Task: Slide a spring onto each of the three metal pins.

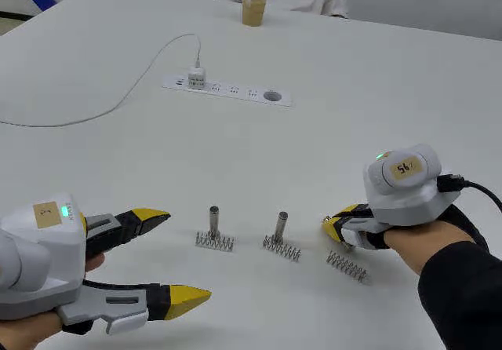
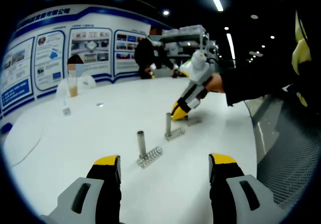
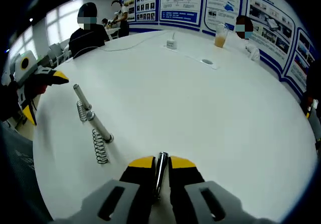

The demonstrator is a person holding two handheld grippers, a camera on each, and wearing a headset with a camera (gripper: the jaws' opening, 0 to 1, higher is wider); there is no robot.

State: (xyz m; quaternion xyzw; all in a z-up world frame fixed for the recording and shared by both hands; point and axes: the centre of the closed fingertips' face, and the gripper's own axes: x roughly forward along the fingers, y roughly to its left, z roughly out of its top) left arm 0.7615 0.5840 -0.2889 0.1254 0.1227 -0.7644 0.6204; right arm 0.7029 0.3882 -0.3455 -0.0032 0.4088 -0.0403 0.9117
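Head view: my left gripper (image 1: 179, 256) is spread wide, holding nothing; thin wire springs (image 1: 214, 242) lie beside two upright steel pins (image 1: 213, 220). Left gripper view: the springs look light and soft, so I would pinch one gently at its middle. Right gripper view: my right gripper (image 3: 159, 159) is clenched on the third pin (image 3: 160, 170), smooth, stiff, probably slippery.

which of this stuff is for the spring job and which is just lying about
Job: left pin, middle pin, third pin in right tongs, left spring, middle spring, right spring.
Lying about: power strip, charger and cable, cup of drink.
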